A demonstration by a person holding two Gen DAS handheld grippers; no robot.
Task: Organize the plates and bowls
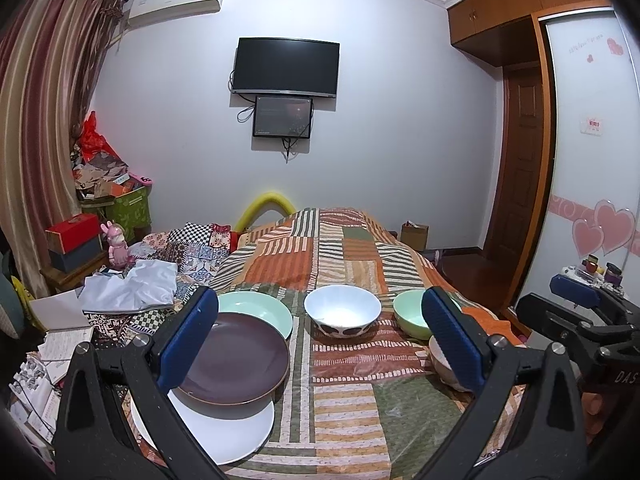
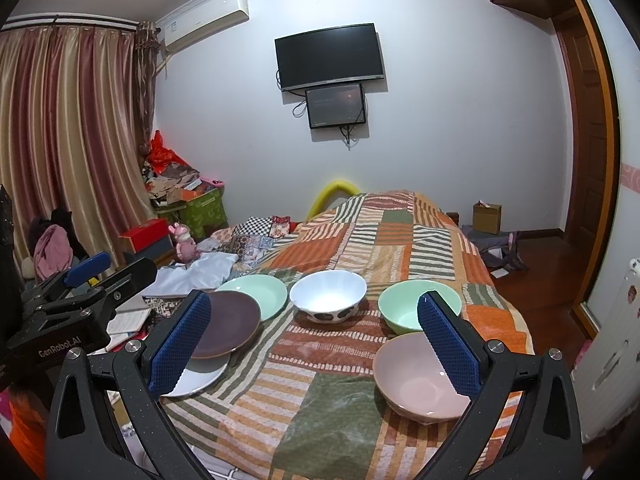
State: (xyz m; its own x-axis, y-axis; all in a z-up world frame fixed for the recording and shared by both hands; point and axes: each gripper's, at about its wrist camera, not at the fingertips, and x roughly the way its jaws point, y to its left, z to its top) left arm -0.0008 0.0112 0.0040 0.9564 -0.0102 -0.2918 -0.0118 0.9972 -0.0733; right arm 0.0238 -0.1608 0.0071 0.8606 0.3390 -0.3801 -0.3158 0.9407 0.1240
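Observation:
On the patchwork bedspread lie a white plate, a dark purple plate overlapping it, and a mint plate behind. A white bowl with dark spots stands in the middle, a mint bowl to its right, and a pink bowl nearest on the right. My left gripper is open and empty above the bed, its left pad over the purple plate. My right gripper is open and empty, its right pad over the pink bowl's rim.
Folded cloth and papers lie left of the plates. Boxes and a pink toy crowd the left side. The bed edge drops to a wooden floor on the right, beside a wardrobe.

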